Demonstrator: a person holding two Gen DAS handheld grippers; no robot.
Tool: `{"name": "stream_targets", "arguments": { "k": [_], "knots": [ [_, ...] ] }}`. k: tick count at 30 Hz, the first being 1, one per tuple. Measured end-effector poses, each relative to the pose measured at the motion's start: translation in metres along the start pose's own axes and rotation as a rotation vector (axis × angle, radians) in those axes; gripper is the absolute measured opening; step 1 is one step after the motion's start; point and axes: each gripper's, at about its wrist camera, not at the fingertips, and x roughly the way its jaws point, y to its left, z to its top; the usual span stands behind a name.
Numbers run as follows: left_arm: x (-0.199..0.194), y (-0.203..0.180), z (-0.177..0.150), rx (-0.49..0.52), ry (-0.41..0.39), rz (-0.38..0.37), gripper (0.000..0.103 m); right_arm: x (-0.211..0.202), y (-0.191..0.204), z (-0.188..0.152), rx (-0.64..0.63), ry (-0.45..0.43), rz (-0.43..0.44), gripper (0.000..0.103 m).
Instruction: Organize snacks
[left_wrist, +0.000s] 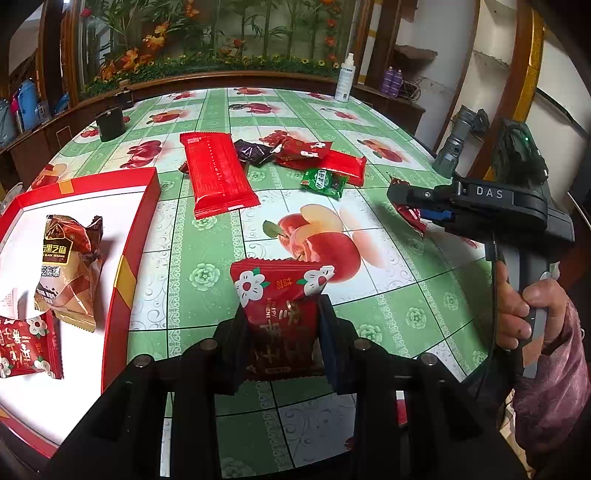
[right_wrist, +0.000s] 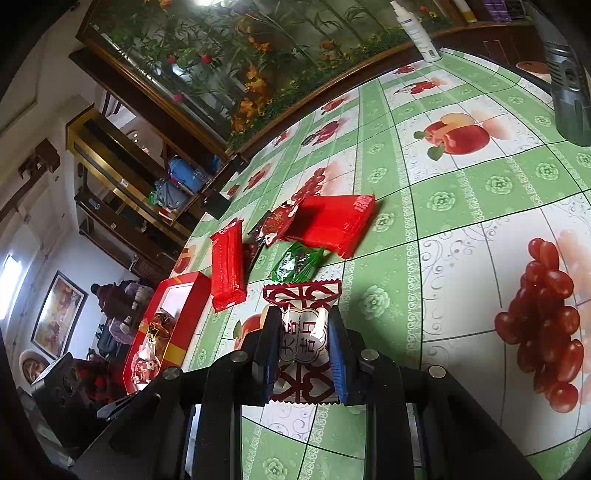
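Note:
My left gripper (left_wrist: 282, 314) is shut on a dark red snack packet with white flowers (left_wrist: 282, 295), held above the tablecloth. A red box with a white inside (left_wrist: 133, 266) lies to its left; a brown sesame snack bag (left_wrist: 70, 258) and another red flower packet (left_wrist: 26, 343) lie in it. My right gripper (right_wrist: 303, 325) is shut on a red-and-white candy packet (right_wrist: 303, 332); the left wrist view shows this gripper (left_wrist: 402, 195) at the right, a hand on its handle. Loose on the table are a long red packet (left_wrist: 219, 173), a green packet (left_wrist: 324, 181) and several red and dark packets (left_wrist: 295, 151).
A black cup (left_wrist: 110, 123) stands at the table's far left and a white spray bottle (left_wrist: 344, 79) at the far edge. A grey flashlight (left_wrist: 452, 147) stands at the right edge. A wooden ledge with artificial flowers (left_wrist: 221, 59) runs behind the table.

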Motion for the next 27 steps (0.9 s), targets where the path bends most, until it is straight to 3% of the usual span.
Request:
{"name": "stream_targets", "arguments": {
  "k": [6,14,21,27],
  "knots": [
    [-0.018,0.015,0.005,-0.021,-0.055,0.016,0.031,0.004,0.012,-0.001,-0.02,-0.018,-0.009,0.025],
    [-0.054,0.072,0.006,-0.132,-0.138,0.072,0.031,0.05,0.075,-0.004,-0.082,0.055,0.124,0.025],
    [-0.081,0.14,-0.002,-0.232,-0.188,0.208,0.031,0.101,0.154,-0.009,-0.154,0.136,0.258,0.024],
    [-0.091,0.193,-0.011,-0.306,-0.185,0.317,0.031,0.151,0.223,-0.024,-0.24,0.211,0.318,0.025]
  ]
}}
